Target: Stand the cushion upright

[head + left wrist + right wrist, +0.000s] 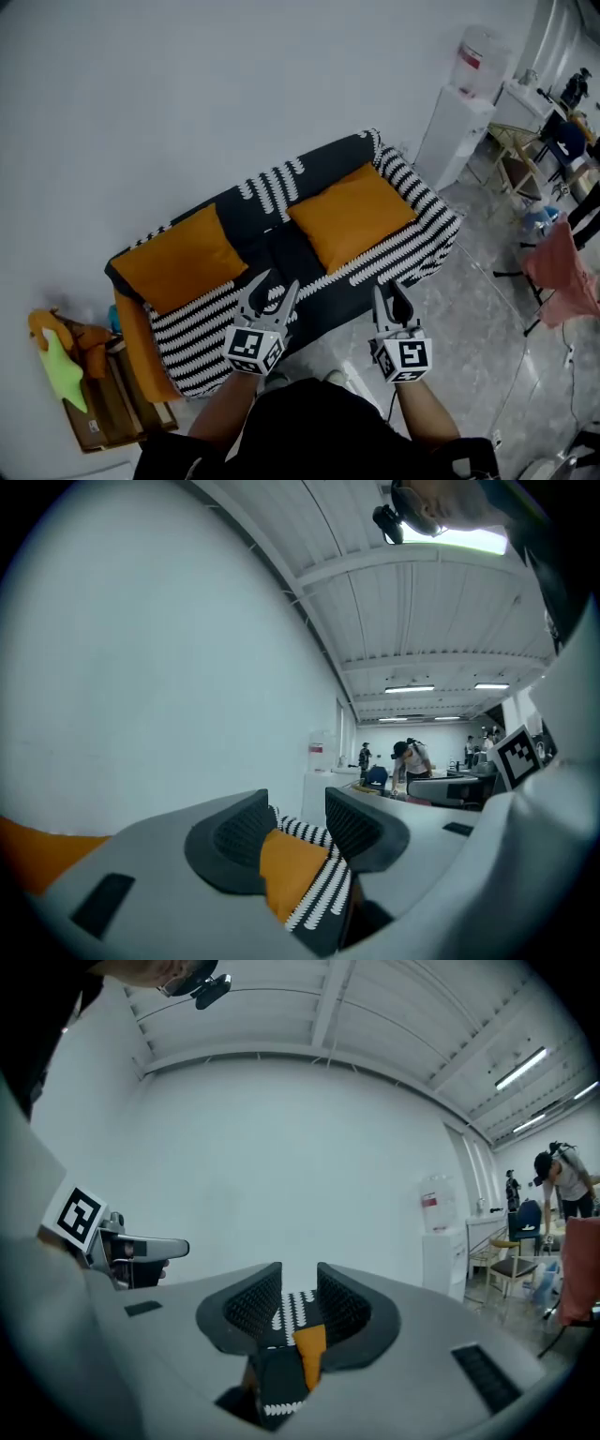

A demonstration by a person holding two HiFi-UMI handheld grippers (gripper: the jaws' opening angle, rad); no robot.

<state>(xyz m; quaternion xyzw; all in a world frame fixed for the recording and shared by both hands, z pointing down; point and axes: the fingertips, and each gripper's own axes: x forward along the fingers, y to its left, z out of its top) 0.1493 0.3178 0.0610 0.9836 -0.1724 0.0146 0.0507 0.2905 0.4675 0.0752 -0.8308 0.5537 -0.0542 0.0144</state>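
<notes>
Two orange cushions rest on a sofa (427,239) covered in black cloth with white stripes: one on its left half (178,258), one on its right half (352,214). I cannot tell how steeply they lean on the backrest. My left gripper (272,289) hovers in front of the seat edge, jaws apart and empty. My right gripper (391,298) hangs beside it, jaws at a narrow gap, also empty. In the left gripper view the left gripper (298,832) frames a distant orange cushion (291,869). The right gripper (300,1302) frames the sofa and a strip of cushion (309,1349).
A white water dispenser (455,122) stands right of the sofa by the wall. A low wooden stand (103,403) with orange and green soft toys (61,370) sits at the sofa's left end. Chairs and a pink cloth (562,272) crowd the far right. People stand far off.
</notes>
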